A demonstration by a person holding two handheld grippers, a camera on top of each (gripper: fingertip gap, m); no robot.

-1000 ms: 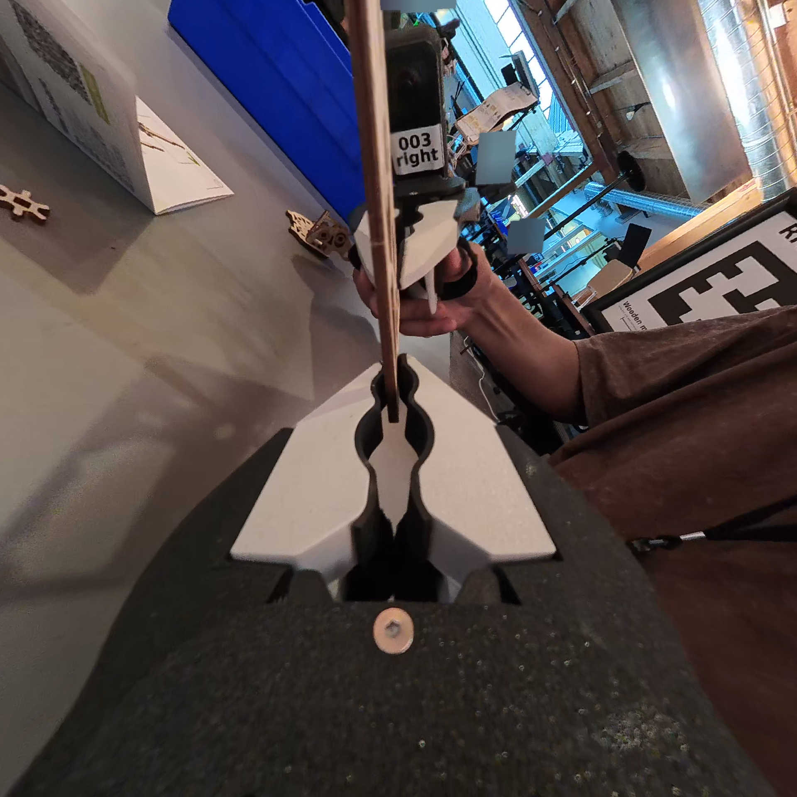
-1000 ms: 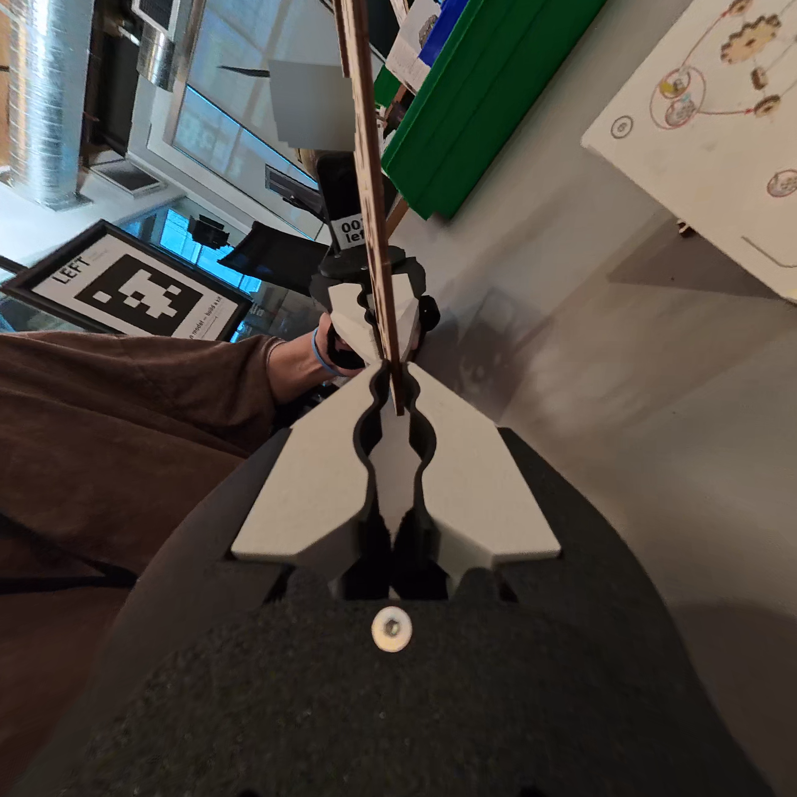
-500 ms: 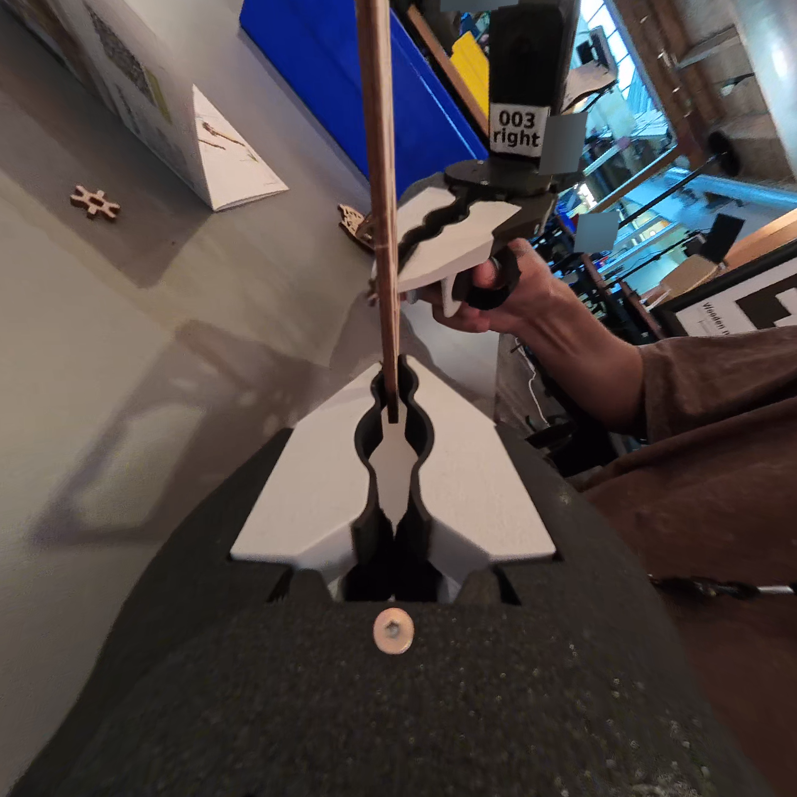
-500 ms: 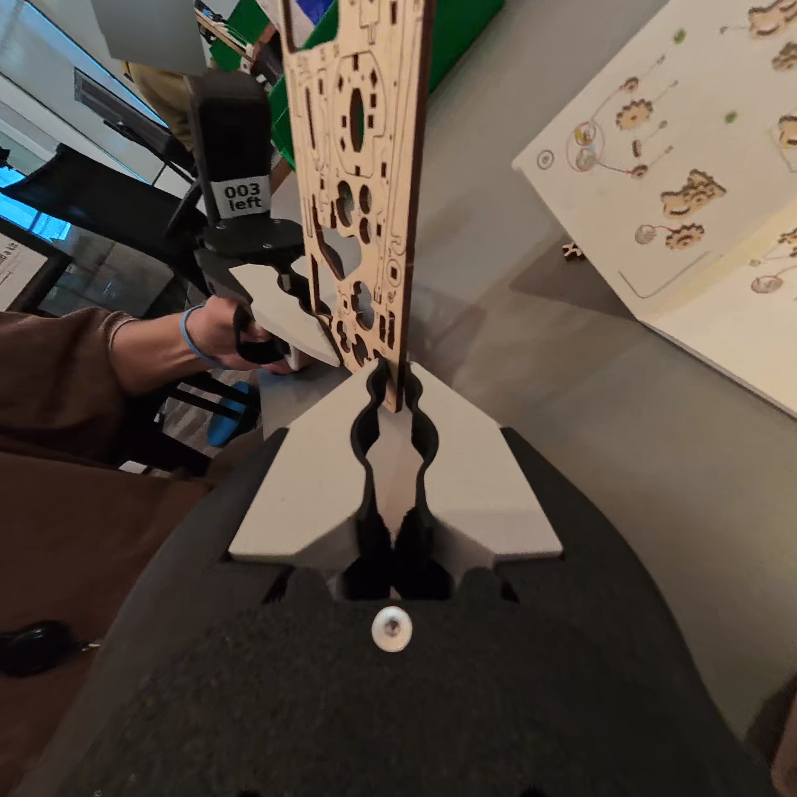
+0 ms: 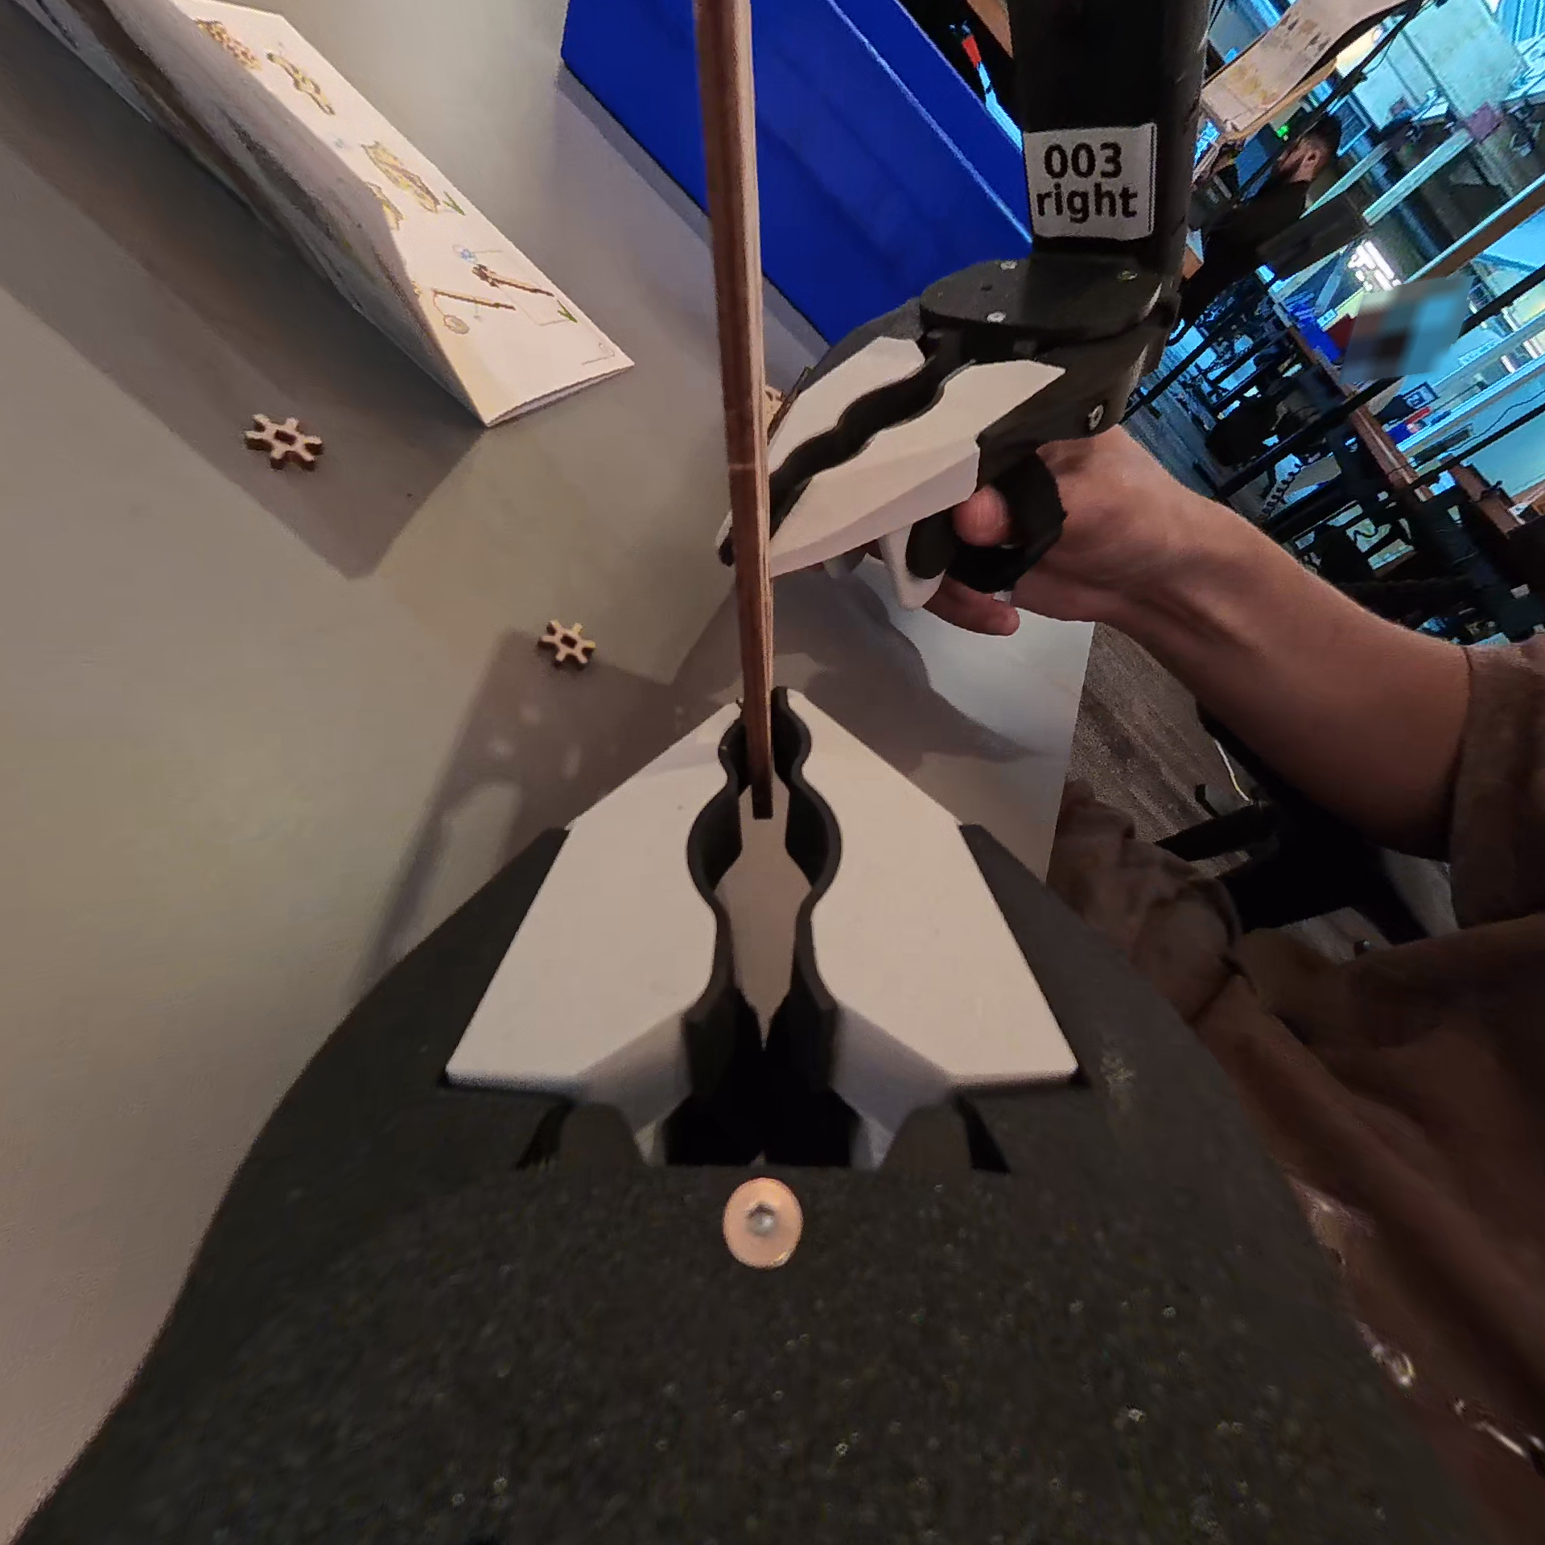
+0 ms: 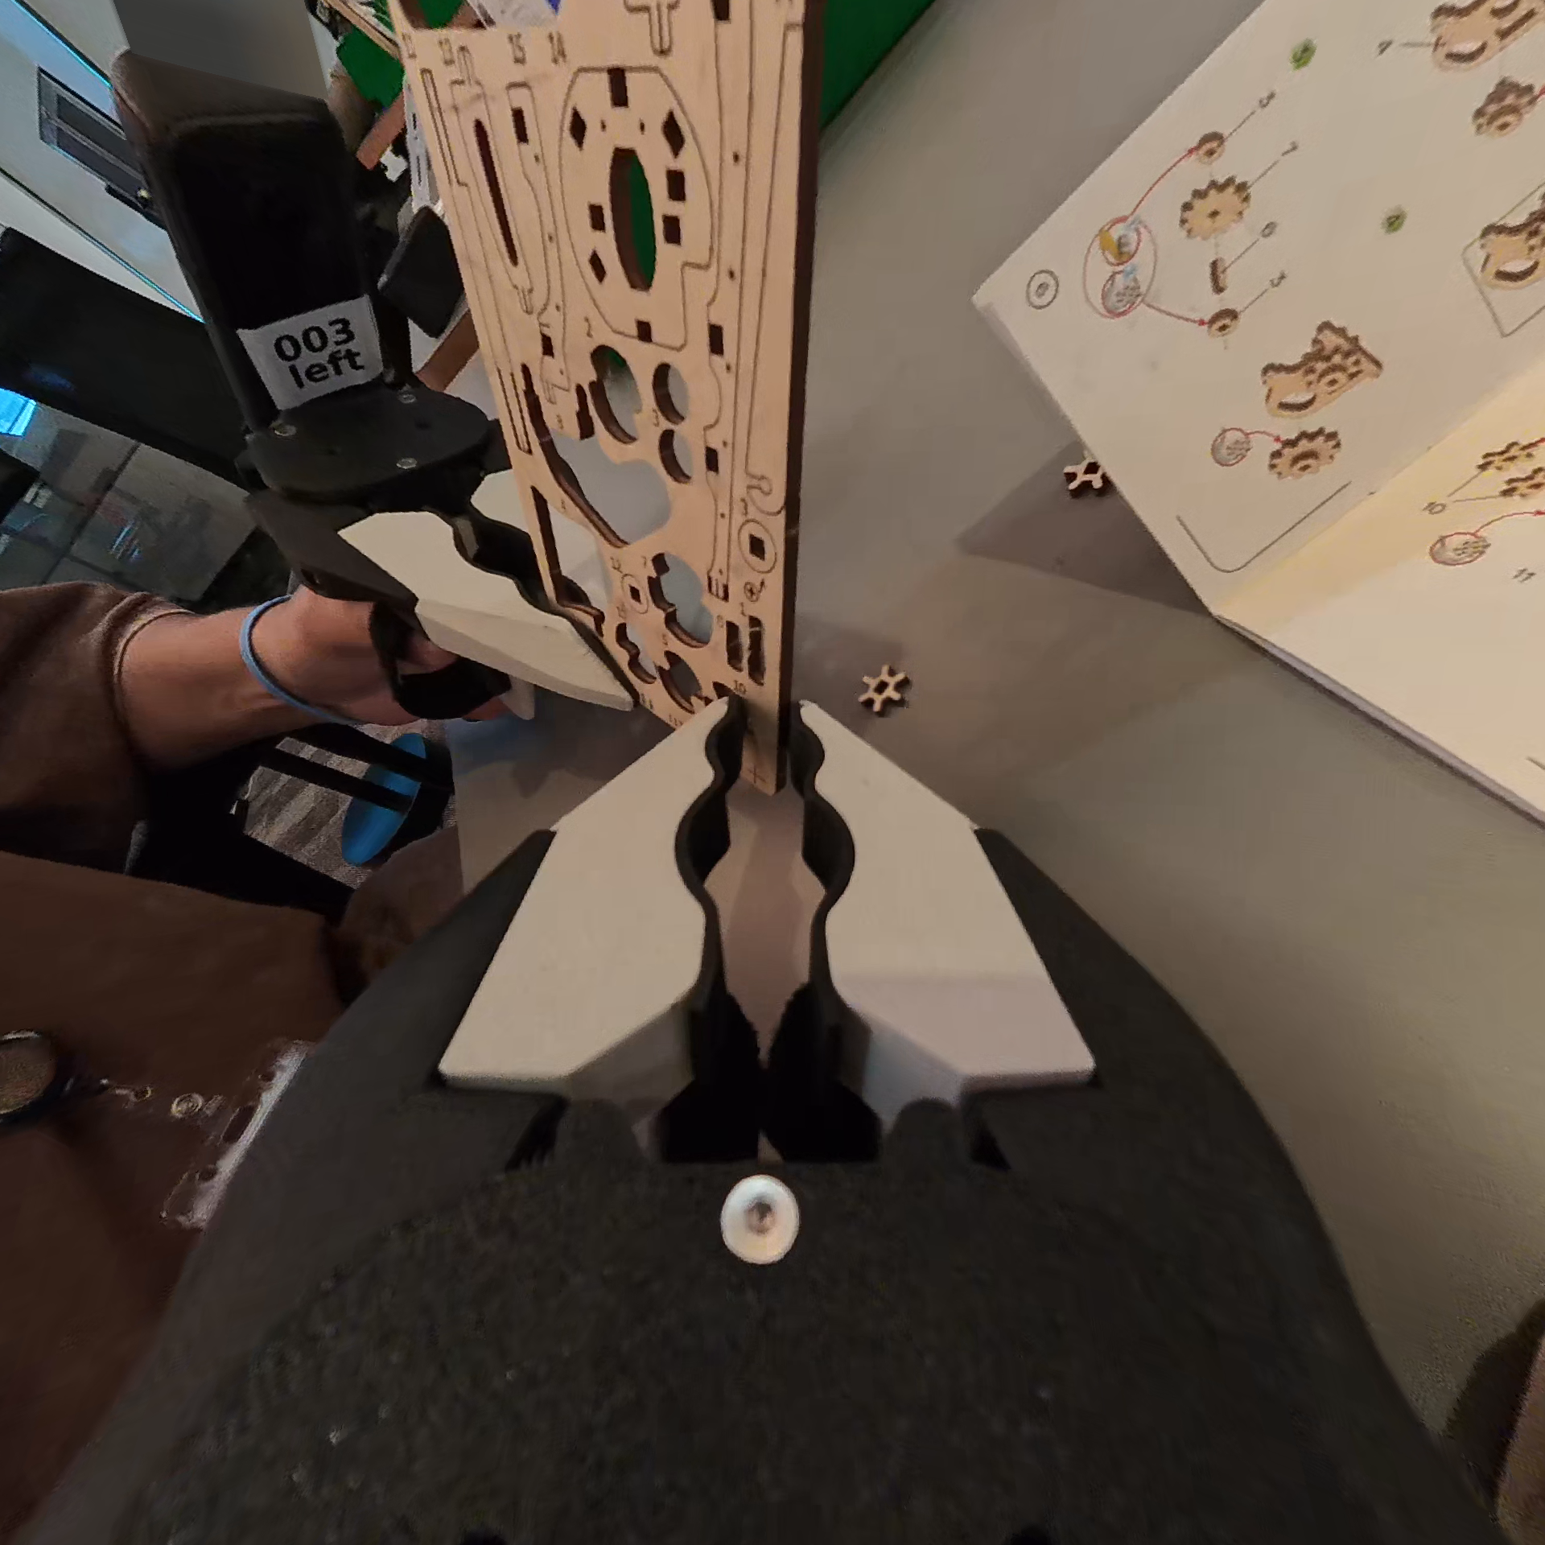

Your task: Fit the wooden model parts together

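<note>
A thin laser-cut wooden parts sheet is held upright above the grey table. In the left wrist view it shows edge-on. My left gripper is shut on the sheet's bottom edge. My right gripper is shut on the sheet's lower corner. Each gripper also shows in the other's view, the right gripper and the left gripper, both at the sheet's lower part. Two small wooden gear pieces lie on the table; they also show in the right wrist view.
An open instruction booklet lies on the table beyond the gears, also in the right wrist view. A blue bin and a green bin stand at the far side. The table edge and the person's sleeve are close by. My hands' fingertips stand some 4 cm from each other.
Both grippers have swung with the sheet held between them. The sheet was edge-on in the right wrist view and now shows its face. The table, booklet and gear pieces have come closer.
</note>
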